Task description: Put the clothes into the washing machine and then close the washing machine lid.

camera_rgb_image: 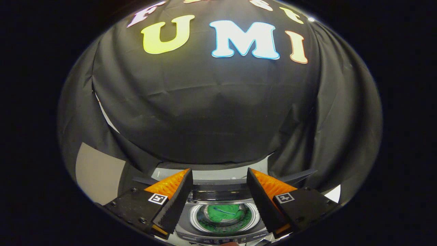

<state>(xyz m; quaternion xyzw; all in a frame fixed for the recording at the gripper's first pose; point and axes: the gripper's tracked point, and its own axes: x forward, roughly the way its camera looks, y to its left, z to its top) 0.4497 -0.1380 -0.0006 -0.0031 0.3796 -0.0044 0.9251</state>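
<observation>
Tongs over open washer — clothes already in drum.
Gripper (220, 201) spread wide, empty; green clothes (223, 212) low between the fingers; raised lid (218, 194) just beyond them, edge crosswise — closing comes next.

Black cloth wall (218, 112) draped in soft folds across the centre, pale grey panel (99, 172) at lower left, small bright light spot (310, 19) upper right
</observation>
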